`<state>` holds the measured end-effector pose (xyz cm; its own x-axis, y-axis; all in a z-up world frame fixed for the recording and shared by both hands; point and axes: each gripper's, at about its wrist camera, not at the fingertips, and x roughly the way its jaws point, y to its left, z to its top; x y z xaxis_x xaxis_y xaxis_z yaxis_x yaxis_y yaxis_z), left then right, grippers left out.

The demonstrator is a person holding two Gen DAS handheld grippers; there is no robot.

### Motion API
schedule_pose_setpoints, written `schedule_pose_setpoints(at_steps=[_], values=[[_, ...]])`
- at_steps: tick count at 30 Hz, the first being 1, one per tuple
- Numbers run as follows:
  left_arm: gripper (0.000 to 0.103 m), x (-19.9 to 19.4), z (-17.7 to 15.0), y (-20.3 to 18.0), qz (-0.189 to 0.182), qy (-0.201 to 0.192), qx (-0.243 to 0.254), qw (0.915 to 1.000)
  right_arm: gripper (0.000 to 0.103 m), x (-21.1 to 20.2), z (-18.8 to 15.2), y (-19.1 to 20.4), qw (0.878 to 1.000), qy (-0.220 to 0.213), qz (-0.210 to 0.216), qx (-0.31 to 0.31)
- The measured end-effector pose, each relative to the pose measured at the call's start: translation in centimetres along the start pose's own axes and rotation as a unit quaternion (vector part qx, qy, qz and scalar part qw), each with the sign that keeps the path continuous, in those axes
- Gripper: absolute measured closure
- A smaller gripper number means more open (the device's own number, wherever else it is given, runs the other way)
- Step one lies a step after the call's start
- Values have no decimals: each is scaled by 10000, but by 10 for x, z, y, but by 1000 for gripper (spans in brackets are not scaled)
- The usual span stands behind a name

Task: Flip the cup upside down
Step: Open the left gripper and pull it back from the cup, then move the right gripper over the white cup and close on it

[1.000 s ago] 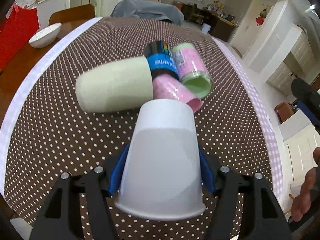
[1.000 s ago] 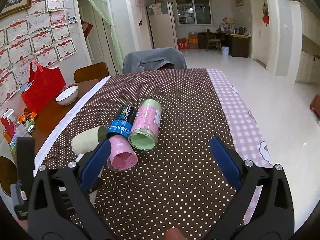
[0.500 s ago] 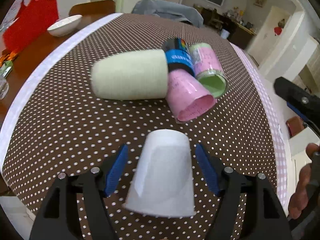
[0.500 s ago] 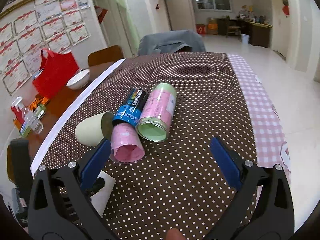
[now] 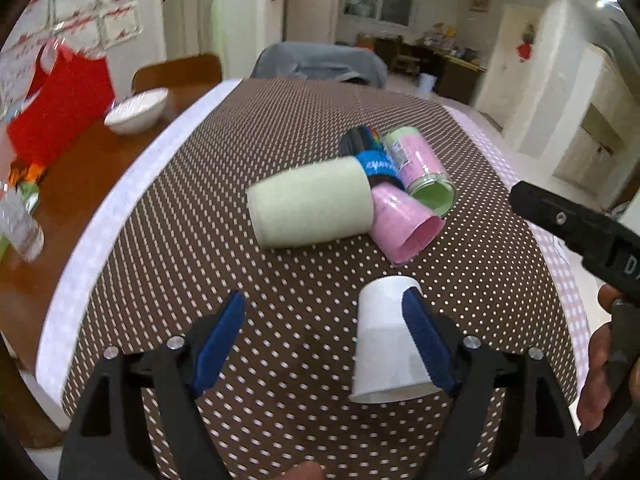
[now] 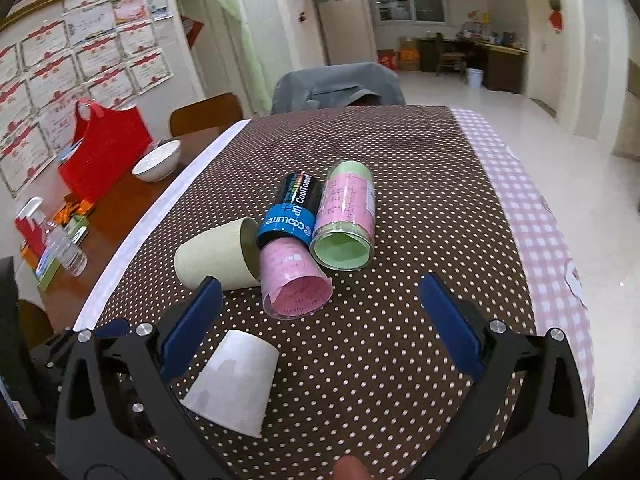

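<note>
A white paper cup (image 5: 386, 340) stands upside down on the brown dotted tablecloth (image 5: 224, 184). It also shows in the right wrist view (image 6: 234, 382). My left gripper (image 5: 324, 344) is open and empty, and the cup stands just inside its right finger (image 5: 424, 340). My right gripper (image 6: 320, 328) is open and empty above the cloth, with the cup low at its left.
A pale green cup (image 5: 310, 204), a pink cup (image 5: 406, 226), a blue-black can (image 5: 370, 156) and a pink-green can (image 5: 420, 168) lie clustered mid-table. A white bowl (image 5: 136, 110), a red bag (image 5: 60, 108) and a bottle (image 6: 66, 252) are on the left.
My left gripper opened and let go of the white cup, which now stands upside down on the cloth. The left gripper drew back and to the left. The right gripper stayed open.
</note>
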<state>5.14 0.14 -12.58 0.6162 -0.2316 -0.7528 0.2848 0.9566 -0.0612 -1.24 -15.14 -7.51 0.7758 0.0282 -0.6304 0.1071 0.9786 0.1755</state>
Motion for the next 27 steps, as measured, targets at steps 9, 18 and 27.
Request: schedule_pose_setpoints(at_steps=[9, 18, 27], values=[[23, -20, 9, 11, -291, -429, 327, 9981, 6, -18, -7, 14, 9988, 4, -451, 161], [23, -51, 13, 0, 131, -1013, 107, 9947, 6, -33, -9, -5, 9998, 88, -106, 106], [23, -88, 5, -21, 873, -1382, -232, 9863, 6, -31, -11, -14, 9974, 358, 624, -82]])
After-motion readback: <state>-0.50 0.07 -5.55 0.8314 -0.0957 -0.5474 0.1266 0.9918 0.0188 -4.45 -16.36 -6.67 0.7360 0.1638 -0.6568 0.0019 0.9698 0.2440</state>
